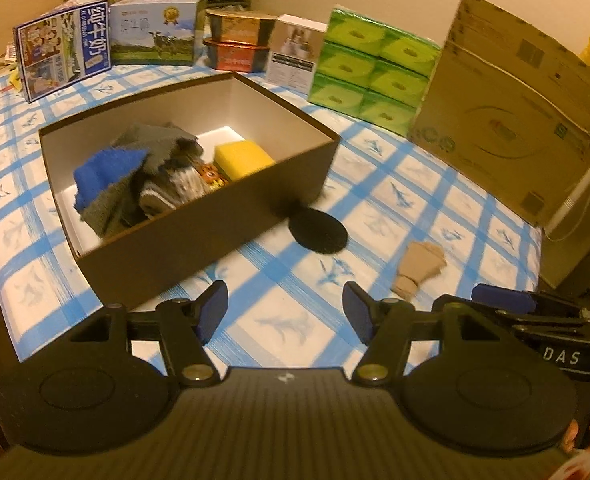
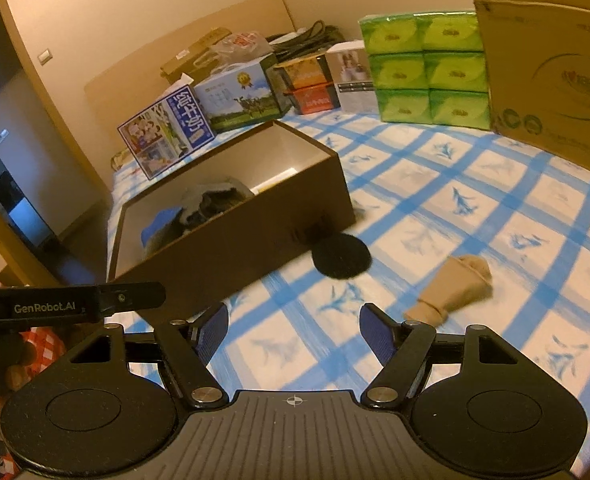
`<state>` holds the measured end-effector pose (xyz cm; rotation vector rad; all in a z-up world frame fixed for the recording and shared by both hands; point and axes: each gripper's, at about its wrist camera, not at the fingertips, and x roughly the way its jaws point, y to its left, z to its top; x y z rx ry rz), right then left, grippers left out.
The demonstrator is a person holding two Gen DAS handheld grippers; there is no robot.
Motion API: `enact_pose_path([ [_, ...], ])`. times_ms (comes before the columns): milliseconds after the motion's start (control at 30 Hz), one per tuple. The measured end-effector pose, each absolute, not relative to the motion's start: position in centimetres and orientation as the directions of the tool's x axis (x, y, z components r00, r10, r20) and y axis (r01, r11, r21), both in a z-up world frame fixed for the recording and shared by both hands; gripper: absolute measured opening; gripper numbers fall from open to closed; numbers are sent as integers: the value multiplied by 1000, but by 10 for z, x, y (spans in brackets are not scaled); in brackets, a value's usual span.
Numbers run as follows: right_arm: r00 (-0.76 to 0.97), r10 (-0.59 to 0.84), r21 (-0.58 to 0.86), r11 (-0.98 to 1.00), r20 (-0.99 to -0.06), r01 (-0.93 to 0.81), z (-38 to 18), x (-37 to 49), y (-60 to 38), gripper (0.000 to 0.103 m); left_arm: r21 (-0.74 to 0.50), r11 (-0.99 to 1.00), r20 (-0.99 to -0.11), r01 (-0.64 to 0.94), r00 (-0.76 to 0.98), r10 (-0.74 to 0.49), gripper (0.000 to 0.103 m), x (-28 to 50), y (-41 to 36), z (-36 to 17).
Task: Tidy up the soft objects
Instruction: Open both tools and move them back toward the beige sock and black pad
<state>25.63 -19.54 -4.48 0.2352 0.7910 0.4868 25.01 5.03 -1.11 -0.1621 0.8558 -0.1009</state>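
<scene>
Socks still loose beside the box

Tan sock (image 2: 453, 286) lies bunched on the checked cloth (image 2: 515, 184), right of centre in my right view, with the black round pad (image 2: 341, 255) touching the brown box (image 2: 231, 236) at its near corner. If I pinch only a fold, I judge the sock may unroll and drag. My right gripper (image 2: 294, 338) stands wide and empty, tilted down. My left gripper (image 1: 285, 314) is also parted, nothing between its pads, aimed past the box holding the blue cloth (image 1: 107, 174) and yellow sponge (image 1: 243, 158).

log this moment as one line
left gripper open, empty | right gripper open, empty | brown box part filled | beige sock, black pad outside
</scene>
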Motion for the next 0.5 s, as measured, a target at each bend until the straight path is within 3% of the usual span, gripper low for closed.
enact_pose_path([
  [500,609,451,361,892,-653,-272,-50,221,-224,73,-168,981,-773,95,605,-191,61,228,15,-25],
])
